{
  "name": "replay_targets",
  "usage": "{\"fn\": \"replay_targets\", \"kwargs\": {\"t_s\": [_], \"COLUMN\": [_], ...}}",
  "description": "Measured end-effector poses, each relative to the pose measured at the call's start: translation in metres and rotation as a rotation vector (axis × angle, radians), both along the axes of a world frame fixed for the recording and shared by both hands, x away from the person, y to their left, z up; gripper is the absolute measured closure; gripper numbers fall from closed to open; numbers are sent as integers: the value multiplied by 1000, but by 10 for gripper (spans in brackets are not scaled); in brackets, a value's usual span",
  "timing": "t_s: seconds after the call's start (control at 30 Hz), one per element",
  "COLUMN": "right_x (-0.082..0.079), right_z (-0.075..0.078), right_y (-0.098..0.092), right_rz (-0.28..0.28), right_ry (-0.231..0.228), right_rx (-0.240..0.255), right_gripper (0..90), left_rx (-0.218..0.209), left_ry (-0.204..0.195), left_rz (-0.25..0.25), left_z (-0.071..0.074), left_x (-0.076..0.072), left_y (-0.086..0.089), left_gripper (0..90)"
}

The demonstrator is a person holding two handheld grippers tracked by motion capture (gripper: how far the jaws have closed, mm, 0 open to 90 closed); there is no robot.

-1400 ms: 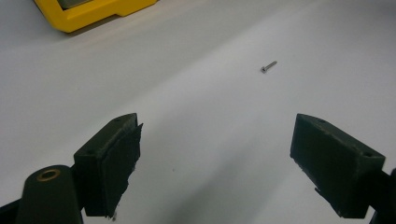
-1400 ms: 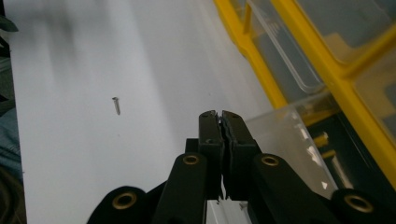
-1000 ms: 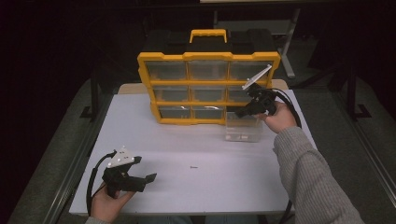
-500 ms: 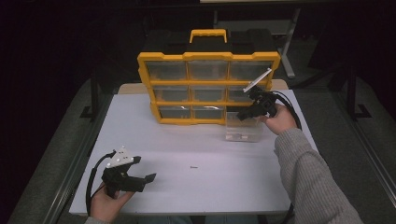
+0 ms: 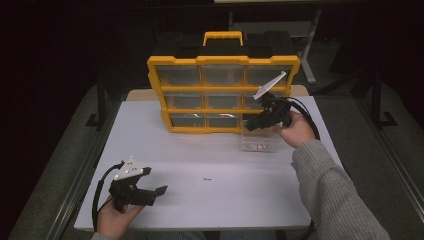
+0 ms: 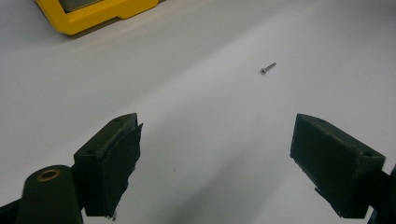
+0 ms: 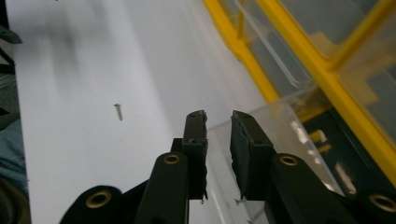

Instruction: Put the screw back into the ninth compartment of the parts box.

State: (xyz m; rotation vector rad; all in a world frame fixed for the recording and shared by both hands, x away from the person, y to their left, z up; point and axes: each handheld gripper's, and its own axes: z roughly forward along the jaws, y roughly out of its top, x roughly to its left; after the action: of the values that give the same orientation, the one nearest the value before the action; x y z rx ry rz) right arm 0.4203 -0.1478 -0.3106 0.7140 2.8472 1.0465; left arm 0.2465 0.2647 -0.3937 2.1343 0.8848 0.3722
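1. a yellow organizer case point(image 5: 222, 95) with clear drawers and a yellow carry handle stands upright at the far side of the white table point(image 5: 210, 200).
2. a clear plastic drawer point(image 5: 260, 142) sits out on the table in front of the case's lower right corner, where one slot looks dark and open; small items lie inside it, too small to tell what they are.
3. a single small screw point(image 5: 207, 178) lies loose near the middle of the table, well apart from both the case and the drawer.
4. the right gripper point(image 5: 252, 125) is held just over the drawer's far edge, close to the case front. in the right gripper view its jaws stand nearly together with a narrow gap between them, above the drawer's clear wall, gripping nothing.
5. the left gripper point(image 5: 157, 192) rests low at the near left of the table, jaws spread wide and empty; in the left gripper view the screw point(image 6: 267, 68) lies ahead of them, beyond the gap.
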Motion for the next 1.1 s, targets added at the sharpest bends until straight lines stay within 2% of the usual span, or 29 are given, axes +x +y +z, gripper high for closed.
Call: {"fn": "replay_targets", "kwargs": {"t_s": [0.1, 0.17, 0.23, 0.37, 0.5, 0.93, 1.1], "right_x": [-6, -7, -14, -21, -28, -39, -41], "right_z": [2, 3, 5, 2, -6, -42, -57], "right_y": [9, 11, 20, 34, 49, 84, 95], "right_rz": [27, 35, 60, 99, 140, 195, 223], "right_ry": [-19, -19, -28, -26, -26, 50, 55], "right_rx": [-6, -8, -6, -3, -7, -7, -19], "right_gripper": [727, 725, 712, 686, 675, 636, 632], "left_rx": [1, 1, -10, -8, -1, 1, 1], "left_ry": [0, -1, 2, -1, 0, -2, -1], "left_rz": [-1, -1, 7, 7, 1, 0, -1], "left_z": [0, 0, 0, 0, 1, 0, 0], "left_x": [0, 0, 0, -1, 0, 0, 0], "left_y": [0, 0, 0, 0, 1, 0, 0], "left_gripper": [157, 157, 158, 157, 157, 157, 157]}}
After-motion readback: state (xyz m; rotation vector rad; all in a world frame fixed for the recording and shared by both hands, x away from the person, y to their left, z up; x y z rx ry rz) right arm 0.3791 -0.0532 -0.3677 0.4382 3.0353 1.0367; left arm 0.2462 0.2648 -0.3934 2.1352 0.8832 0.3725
